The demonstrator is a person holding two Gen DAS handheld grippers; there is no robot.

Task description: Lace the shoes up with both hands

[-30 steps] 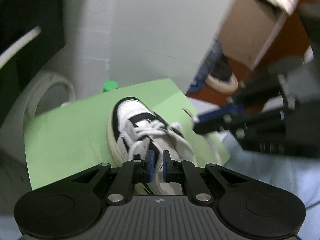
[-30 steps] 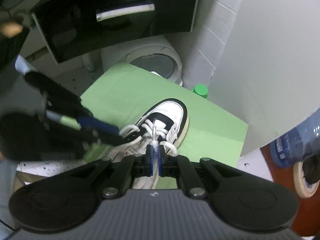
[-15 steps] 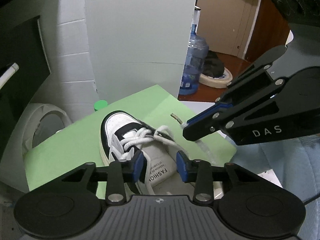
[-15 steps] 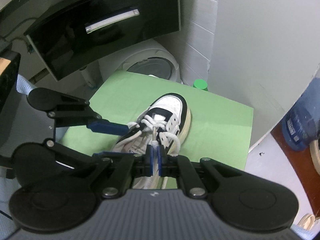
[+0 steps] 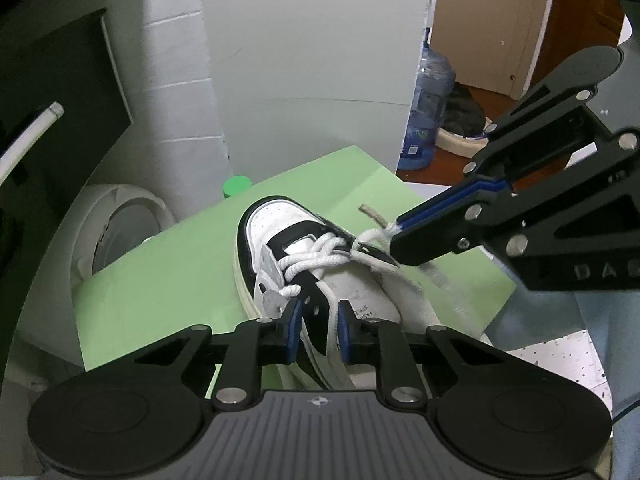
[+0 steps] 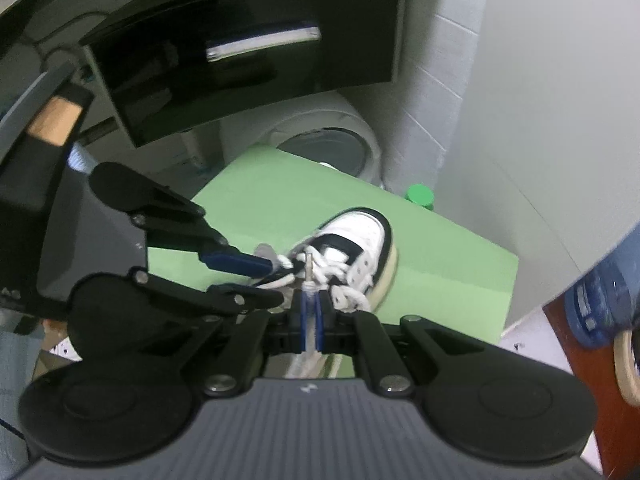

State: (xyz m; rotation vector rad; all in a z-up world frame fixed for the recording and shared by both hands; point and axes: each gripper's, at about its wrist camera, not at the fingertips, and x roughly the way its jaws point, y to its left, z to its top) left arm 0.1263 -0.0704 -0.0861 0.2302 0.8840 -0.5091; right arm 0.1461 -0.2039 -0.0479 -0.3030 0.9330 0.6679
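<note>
A black-and-white shoe [image 5: 304,268] sits on a green mat [image 5: 168,280] that covers the counter, toe pointing toward twelve o'clock in the left wrist view, with a green cap [image 5: 237,186] beyond the mat's far edge at about eleven.

The right gripper [image 6: 309,312] is clamped on the white lace [image 5: 320,254] just behind its stiff tip [image 6: 309,266], which sticks up out of the closed jaws toward twelve. From the left wrist view that gripper reaches in from three o'clock, and the lace runs from the jaws straight back to the eyelets on the shoe's right side.

The left gripper [image 5: 318,328] sits low over the left side of the shoe, near the collar. Its jaws have just been closing after a brief widening, and a gap remains; the black eyelet strip and the edge of the tongue lie between the pads, but I can't see the pads pressing on them, so I'd call it parted and not gripping.

The lace looks soft, limp and light, so it will sag and twist anywhere but at the hard tip; near the tip is the sensible place to hold it for threading. The shoe seems light enough to slide on the smooth mat if the lace is tugged, so bracing it by the stiffer eyelet strip or collar would likely steady it.
</note>
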